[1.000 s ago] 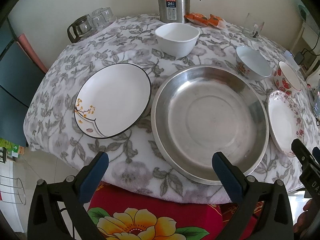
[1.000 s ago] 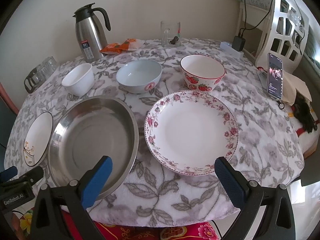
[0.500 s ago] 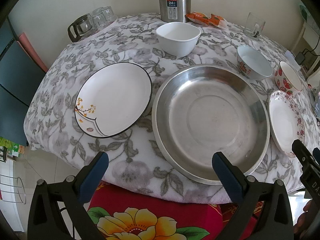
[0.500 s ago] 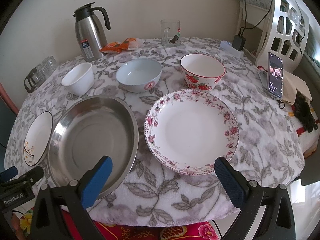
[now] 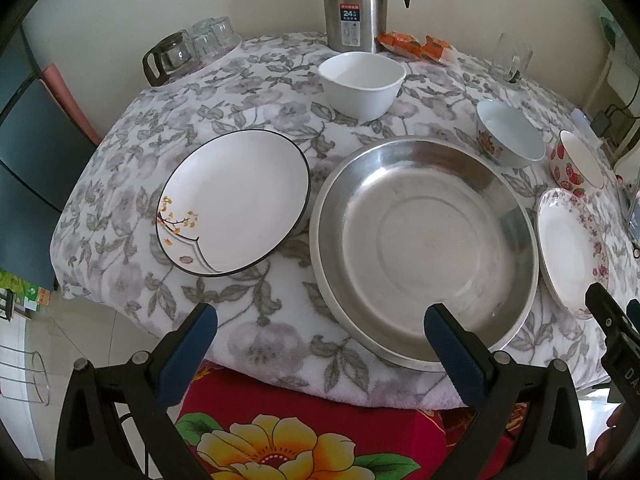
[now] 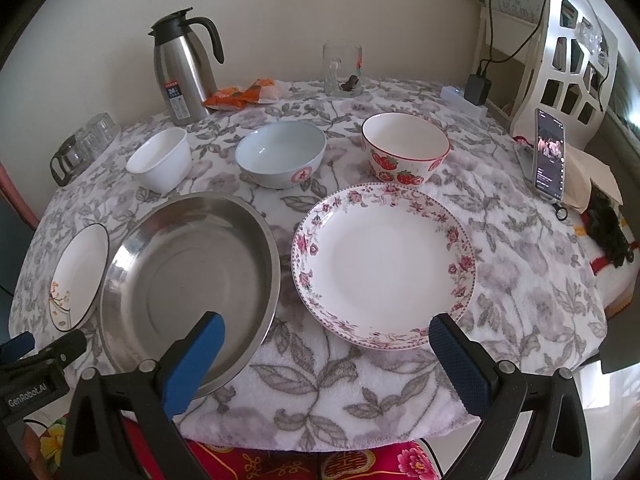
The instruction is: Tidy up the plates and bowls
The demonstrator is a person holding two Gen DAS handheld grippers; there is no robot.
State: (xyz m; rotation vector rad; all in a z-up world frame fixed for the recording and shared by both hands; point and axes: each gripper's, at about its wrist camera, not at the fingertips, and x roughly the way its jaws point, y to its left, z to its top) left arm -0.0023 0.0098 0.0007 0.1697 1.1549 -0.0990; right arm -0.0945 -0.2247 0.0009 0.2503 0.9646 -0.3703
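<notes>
**Left wrist view: both grippers wide open and empty at the table's near edge**

Left wrist view shows the left gripper (image 5: 320,334) at the bottom of the frame with its blue-padded fingers (image 5: 188,354) spread far apart, gripping nothing and touching nothing. Between and beyond them lies the floral tablecloth (image 5: 256,320). A large steel basin (image 5: 424,248) fills the centre right, its near rim just above the right-hand finger. A black-rimmed plate (image 5: 234,208) sits at centre left, just beside the basin's rim. A white bowl (image 5: 362,84) stands in the upper centre, in front of a steel thermos (image 5: 354,4). At the right edge, a pale blue bowl (image 5: 510,140), a strawberry bowl (image 5: 576,164) and a rose-bordered plate (image 5: 568,246) run downward in that order. Glass cups (image 5: 192,48) cluster at the upper left.

From the right wrist view, the right gripper (image 6: 324,356) is likewise fully spread and empty at the bottom of the frame. The rose-bordered plate (image 6: 384,266) lies in the centre, directly beyond the gap between the fingers, with the steel basin (image 6: 188,288) close by on its left. Behind them, left to right, stand the white bowl (image 6: 160,164), the pale blue bowl (image 6: 280,154) and the strawberry bowl (image 6: 404,148), all apart from one another. A phone (image 6: 550,156) is propped upright at the right edge. A glass mug (image 6: 342,68) stands at the top centre.
</notes>
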